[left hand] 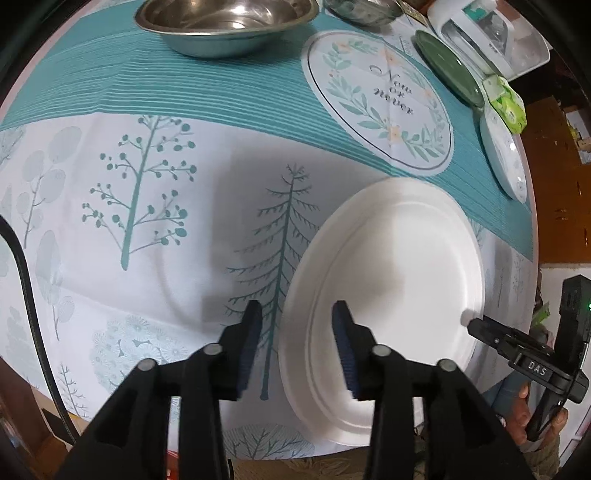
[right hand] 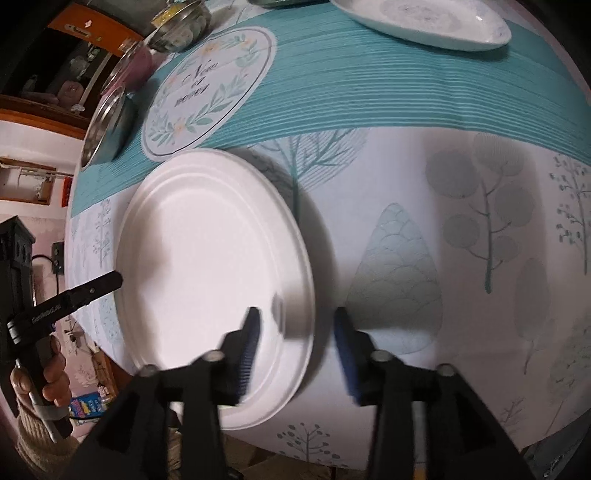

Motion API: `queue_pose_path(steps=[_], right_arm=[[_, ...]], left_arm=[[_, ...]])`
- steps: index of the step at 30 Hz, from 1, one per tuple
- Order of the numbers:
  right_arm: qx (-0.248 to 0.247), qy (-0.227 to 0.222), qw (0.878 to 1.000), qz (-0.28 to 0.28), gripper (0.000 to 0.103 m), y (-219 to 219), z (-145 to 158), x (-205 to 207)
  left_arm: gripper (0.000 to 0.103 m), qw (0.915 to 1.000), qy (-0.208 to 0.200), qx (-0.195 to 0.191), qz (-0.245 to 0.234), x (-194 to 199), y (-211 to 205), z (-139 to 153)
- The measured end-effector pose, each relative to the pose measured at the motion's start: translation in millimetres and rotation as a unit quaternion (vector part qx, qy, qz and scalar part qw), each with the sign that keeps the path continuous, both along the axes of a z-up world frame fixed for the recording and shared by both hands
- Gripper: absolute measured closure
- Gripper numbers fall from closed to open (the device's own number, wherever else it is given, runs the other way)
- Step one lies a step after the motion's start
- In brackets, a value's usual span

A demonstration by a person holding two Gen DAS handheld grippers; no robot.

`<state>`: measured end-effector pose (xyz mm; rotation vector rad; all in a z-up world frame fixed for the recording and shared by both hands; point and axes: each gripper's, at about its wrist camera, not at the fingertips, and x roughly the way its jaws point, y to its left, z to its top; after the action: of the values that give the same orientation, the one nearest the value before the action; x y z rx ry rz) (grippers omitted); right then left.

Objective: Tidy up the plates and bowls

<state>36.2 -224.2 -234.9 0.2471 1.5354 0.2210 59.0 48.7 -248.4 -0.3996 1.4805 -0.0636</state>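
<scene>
A white paper plate (left hand: 391, 295) lies flat near the table's front edge; it also shows in the right wrist view (right hand: 207, 266). My left gripper (left hand: 297, 314) is open, its jaws straddling the plate's left rim from just above. My right gripper (right hand: 295, 317) is open, its jaws straddling the plate's right rim. Each gripper shows in the other's view, the right one (left hand: 480, 328) and the left one (right hand: 107, 284), at the plate's edge. A steel bowl (left hand: 225, 22) stands at the far side. A white patterned plate (right hand: 424, 22) and a dark green plate (left hand: 448, 68) lie further off.
The table carries a teal and white tree-print cloth (left hand: 147, 206) with a round "Now or never" print (left hand: 380, 99). Steel bowls (right hand: 110, 125) and a pink-lidded container (right hand: 136, 62) line one edge. A green packet (left hand: 506, 103) and a white appliance (left hand: 487, 33) sit at the far right.
</scene>
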Motion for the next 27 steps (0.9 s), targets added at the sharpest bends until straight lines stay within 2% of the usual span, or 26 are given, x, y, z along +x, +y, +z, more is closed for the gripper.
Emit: queue_pose_path(steps=[7,15,21,24,27], right_arm=[[-0.004,-0.002,1.000,-0.003,0.054,-8,5,-1],[-0.015,-0.024,1.000,0.002,0.054,-11,17,-1],[-0.042,-0.090,0.995,0.005,0.054,-10,36,-3],[-0.056,-0.133,0.989,0.027,0.054,-6,48,-7],[-0.067,-0.150,0.985,0.054,0.054,-1,57,-8]], left_arm=[[0.060,0.9996,-0.019,0.017,0.011,-2,8,9],[0.060,0.9947,-0.088,0.051,-0.017,-6,-5,39],[0.060,0.9898,-0.124,0.061,-0.036,-3,-24,71],[0.060,0.9861,-0.144,0.070,-0.045,-1,-35,86],[0.060,0.9852,-0.152,0.062,-0.050,1,-46,98]])
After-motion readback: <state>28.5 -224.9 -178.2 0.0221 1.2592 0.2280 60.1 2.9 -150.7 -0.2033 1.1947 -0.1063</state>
